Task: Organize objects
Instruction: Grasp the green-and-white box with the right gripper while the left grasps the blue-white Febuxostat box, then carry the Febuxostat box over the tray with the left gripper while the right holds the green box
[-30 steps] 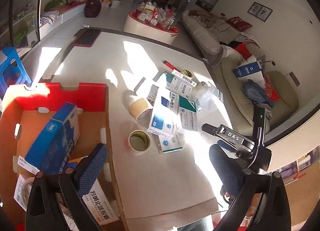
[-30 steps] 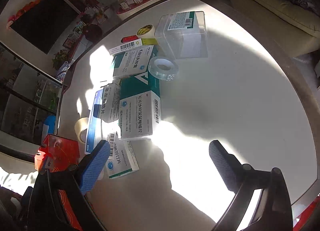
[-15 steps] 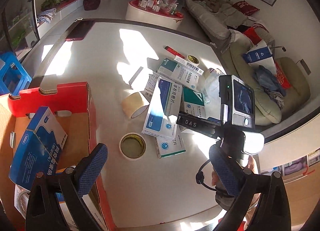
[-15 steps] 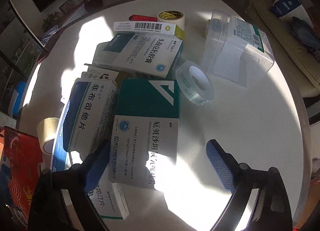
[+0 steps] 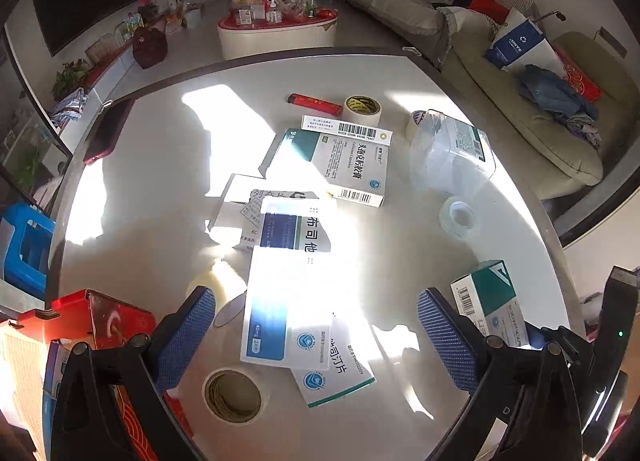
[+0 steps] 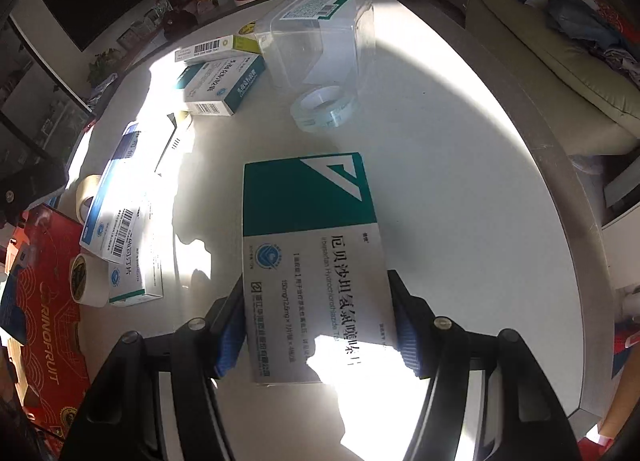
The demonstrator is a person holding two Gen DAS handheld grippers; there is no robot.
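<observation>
So my right gripper (image 6: 320, 325) is closing on the green-and-white medicine box (image 6: 312, 245), blue pads pressed against both long edges, with the box sitting between them over the white table (image 6: 460, 189). My left gripper (image 5: 320, 341) is just hanging there with its fingers spread wide, nothing in between, hovering above the pile of other boxes; the blue-and-white box (image 5: 280, 293) is right below it. There's a tan tape roll (image 5: 234, 395) near my left finger and a clear tape roll (image 6: 324, 105) further out, beside the clear plastic container (image 6: 316, 41). The red cardboard box (image 6: 44, 301) sits at the table's left edge.
</observation>
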